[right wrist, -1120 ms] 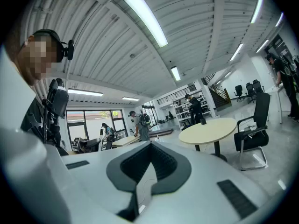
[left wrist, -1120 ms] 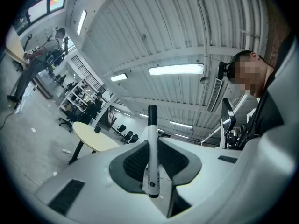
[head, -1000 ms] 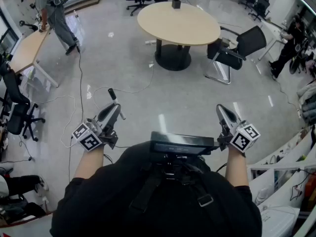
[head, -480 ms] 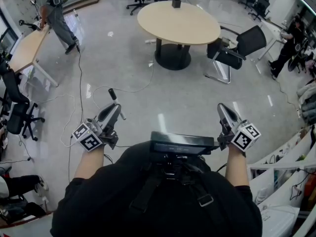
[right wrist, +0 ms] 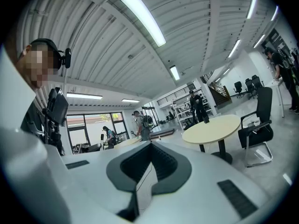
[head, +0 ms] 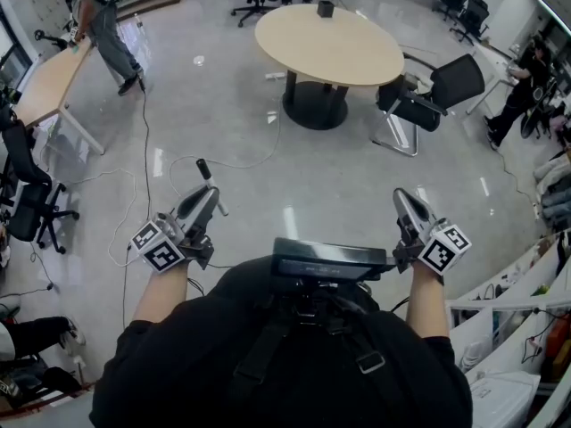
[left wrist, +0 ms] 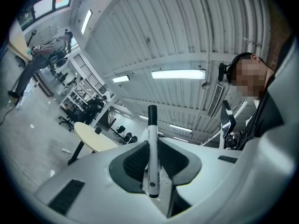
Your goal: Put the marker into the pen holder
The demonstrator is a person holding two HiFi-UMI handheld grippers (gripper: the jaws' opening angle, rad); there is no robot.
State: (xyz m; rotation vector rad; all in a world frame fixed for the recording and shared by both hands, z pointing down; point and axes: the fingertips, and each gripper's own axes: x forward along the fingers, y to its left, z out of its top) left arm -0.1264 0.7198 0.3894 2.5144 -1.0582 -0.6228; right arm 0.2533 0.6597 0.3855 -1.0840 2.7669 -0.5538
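One marker, one table, perhaps one pen holder

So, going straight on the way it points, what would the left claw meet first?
Nothing close: open floor ahead of the left claw, then perhaps the round table; depth is unclear.

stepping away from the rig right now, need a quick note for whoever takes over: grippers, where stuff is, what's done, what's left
Left gripper: fingers shut on the marker, held crosswise between them.
Right gripper: fingers together, nothing between them.
Pen holder: the small dark cup at the far edge of the round table, across open floor ahead.
Done: marker is in the grip.
Left: walk to the table and drop the marker into the holder.
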